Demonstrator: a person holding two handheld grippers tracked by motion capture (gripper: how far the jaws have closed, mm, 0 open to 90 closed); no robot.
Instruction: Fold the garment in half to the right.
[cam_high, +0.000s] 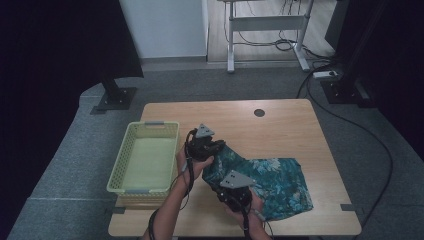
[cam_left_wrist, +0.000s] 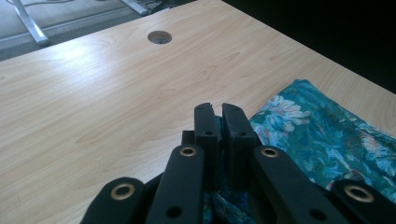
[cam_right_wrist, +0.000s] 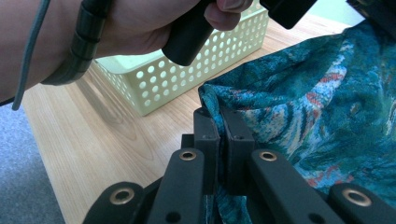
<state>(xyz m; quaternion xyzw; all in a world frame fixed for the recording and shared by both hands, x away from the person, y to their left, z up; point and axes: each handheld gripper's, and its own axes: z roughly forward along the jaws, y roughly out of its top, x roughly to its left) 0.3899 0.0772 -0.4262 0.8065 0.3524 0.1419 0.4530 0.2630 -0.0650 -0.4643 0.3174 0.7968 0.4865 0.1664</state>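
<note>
A teal floral cloth (cam_high: 272, 182) lies on the wooden table (cam_high: 280, 125), its left edge lifted. My left gripper (cam_high: 216, 146) is shut on the cloth's upper left corner, with fabric (cam_left_wrist: 327, 135) pinched between the jaws and spreading to the right of them. My right gripper (cam_high: 239, 196) is shut on the cloth's lower left edge; the fabric (cam_right_wrist: 303, 93) bunches over the closed jaws. In the right gripper view the person's other hand (cam_right_wrist: 116, 28) holds the left gripper's handle above the basket (cam_right_wrist: 187, 74).
A pale yellow perforated basket (cam_high: 145, 157) stands at the table's left edge, empty. A round cable hole (cam_high: 259, 113) sits near the far edge. Bare tabletop lies beyond the cloth. Desk legs and cables are on the floor behind.
</note>
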